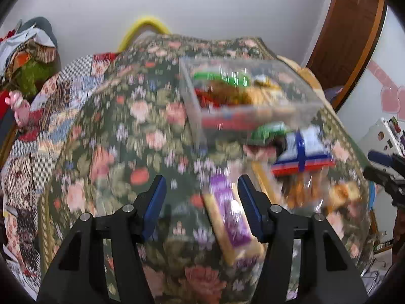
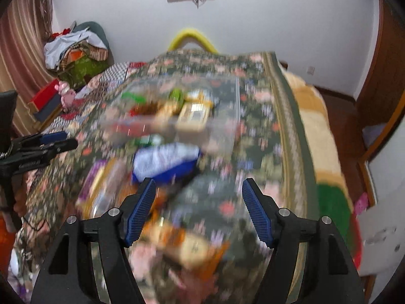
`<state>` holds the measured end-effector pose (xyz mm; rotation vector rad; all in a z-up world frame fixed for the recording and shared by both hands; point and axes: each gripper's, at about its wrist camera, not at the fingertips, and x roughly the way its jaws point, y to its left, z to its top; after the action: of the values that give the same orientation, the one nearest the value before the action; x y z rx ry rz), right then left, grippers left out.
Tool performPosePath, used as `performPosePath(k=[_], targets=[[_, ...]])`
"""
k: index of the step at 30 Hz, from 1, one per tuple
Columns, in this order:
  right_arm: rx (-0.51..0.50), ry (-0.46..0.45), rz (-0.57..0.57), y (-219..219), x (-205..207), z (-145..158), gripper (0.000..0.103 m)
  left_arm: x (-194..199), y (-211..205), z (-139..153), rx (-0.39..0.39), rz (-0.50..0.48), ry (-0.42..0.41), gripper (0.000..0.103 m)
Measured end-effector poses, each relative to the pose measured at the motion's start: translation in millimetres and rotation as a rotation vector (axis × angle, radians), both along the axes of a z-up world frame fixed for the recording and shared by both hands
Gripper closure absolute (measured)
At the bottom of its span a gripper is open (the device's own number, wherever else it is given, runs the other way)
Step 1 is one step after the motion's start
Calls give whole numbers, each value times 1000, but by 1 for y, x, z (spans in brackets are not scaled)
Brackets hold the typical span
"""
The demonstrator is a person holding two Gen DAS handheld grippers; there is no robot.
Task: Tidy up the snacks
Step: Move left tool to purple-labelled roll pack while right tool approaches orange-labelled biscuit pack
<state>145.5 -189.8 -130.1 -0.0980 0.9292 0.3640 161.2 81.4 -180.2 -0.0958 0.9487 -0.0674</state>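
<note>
Both views are motion-blurred. A clear plastic box (image 1: pixel 248 93) with several snack packs stands on the floral bedspread (image 1: pixel 126 131); it also shows in the right wrist view (image 2: pixel 172 111). Loose snacks lie in front of it: a purple pack (image 1: pixel 231 217), a blue-and-white pack (image 1: pixel 303 152), a green pack (image 1: pixel 268 131) and orange packs (image 1: pixel 303 192). My left gripper (image 1: pixel 202 185) is open and empty, just left of the purple pack. My right gripper (image 2: pixel 198 187) is open and empty above the blue-and-white pack (image 2: pixel 167 162) and an orange pack (image 2: pixel 182 240).
The bed's right edge drops to a yellow blanket (image 2: pixel 316 136) and wooden floor. A pile of clothes (image 2: pixel 76 55) lies at the far left. The white wall stands behind the bed. A wooden door frame (image 1: pixel 349 38) is at the right.
</note>
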Motion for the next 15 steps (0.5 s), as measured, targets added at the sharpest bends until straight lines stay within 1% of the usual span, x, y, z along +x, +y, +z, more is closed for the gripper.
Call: performPosePath(k=[2, 5, 8, 11, 12, 15], targets=[[18, 48, -1, -3, -14, -12, 35, -7, -2, -9, 0, -3, 17, 45], [25, 95, -7, -2, -29, -25, 35, -18, -7, -22, 4, -10, 36, 45], [41, 150, -6, 0, -35, -39, 35, -24, -14, -31, 7, -21, 48, 45], [45, 177, -10, 3, -32, -49, 35, -23, -20, -38, 4, -36, 60, 44], [47, 180, -15, 4, -27, -52, 35, -22, -21, -38, 2, -37, 56, 43], [60, 176, -26, 6, -13, -52, 29, -18, -22, -40, -3, -31, 47, 38]])
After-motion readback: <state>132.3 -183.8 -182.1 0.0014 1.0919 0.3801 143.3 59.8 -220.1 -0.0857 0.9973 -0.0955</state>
